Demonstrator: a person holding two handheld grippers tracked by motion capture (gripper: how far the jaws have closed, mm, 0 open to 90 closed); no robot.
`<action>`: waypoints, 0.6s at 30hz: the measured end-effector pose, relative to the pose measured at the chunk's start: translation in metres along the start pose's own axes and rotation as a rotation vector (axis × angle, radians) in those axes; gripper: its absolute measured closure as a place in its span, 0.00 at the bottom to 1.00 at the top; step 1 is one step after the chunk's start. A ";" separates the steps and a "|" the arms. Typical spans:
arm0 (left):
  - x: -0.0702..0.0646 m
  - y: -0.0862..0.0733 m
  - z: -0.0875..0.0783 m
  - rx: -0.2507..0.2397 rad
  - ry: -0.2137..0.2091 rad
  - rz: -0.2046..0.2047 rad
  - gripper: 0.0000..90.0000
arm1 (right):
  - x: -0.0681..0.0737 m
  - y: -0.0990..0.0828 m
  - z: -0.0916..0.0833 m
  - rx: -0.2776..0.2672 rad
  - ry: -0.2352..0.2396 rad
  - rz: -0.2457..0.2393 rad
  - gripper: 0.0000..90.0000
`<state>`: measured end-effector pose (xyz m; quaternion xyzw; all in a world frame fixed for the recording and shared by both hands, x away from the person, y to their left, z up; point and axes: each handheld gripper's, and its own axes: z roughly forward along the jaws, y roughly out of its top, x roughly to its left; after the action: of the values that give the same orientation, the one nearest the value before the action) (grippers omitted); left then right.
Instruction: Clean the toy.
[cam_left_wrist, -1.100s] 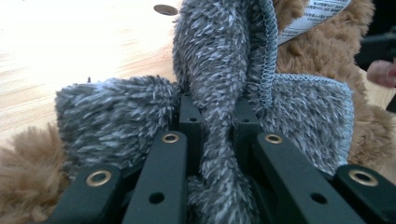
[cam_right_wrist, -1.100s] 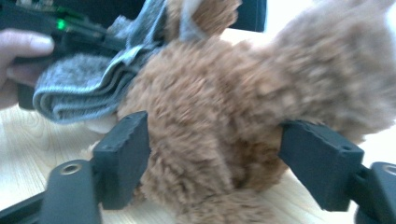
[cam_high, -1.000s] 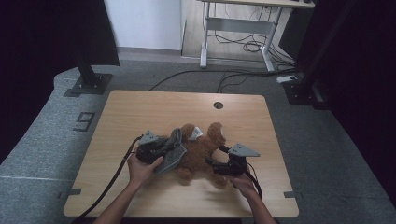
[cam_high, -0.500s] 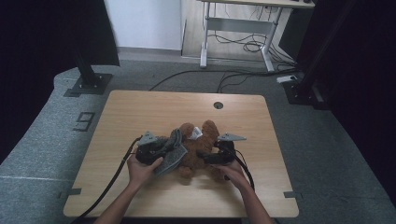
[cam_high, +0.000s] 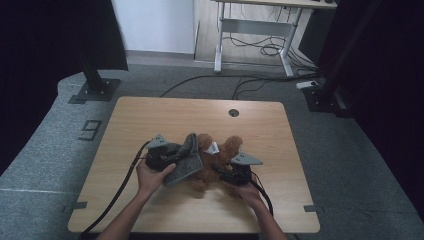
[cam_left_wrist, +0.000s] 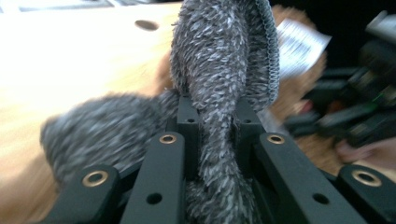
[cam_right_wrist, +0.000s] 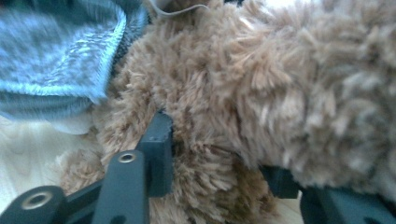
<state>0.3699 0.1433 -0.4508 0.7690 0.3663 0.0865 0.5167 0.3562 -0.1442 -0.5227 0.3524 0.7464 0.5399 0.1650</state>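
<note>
While the high view sets the brown plush toy (cam_high: 220, 162) just below the middle of the frame on the wooden tabletop (cam_high: 150, 117), we hold the left hand-held gripper (cam_high: 176, 161) at its left side and the right hand-held gripper (cam_high: 220, 172) at its lower right. From above, the grey knitted garment (cam_high: 186, 162) lies as a flap over the toy's left part, beside a white label (cam_high: 212, 147). We see the grip itself from the left gripper view: the two black jaws are clamped tight on a bunched fold of the grey garment (cam_left_wrist: 217, 93), with the label (cam_left_wrist: 299, 44) blurred at upper right. Looking along the right hand-held gripper's own view, we see its jaws, which have just been closing, pressed into the brown fur (cam_right_wrist: 243, 107), the garment's edge (cam_right_wrist: 65, 60) at upper left.
</note>
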 end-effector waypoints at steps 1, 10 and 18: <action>-0.005 0.007 0.002 -0.004 -0.009 0.010 0.86 | 0.002 -0.002 -0.001 -0.012 -0.007 -0.014 0.60; -0.034 0.056 0.048 0.019 -0.070 0.033 0.85 | 0.013 -0.010 -0.003 -0.056 -0.076 -0.104 0.62; -0.035 0.050 0.091 0.157 -0.032 0.036 0.85 | 0.017 -0.012 -0.004 -0.053 -0.108 -0.146 0.62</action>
<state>0.4147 0.0443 -0.4401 0.8150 0.3496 0.0548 0.4589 0.3378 -0.1368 -0.5301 0.3213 0.7455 0.5262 0.2531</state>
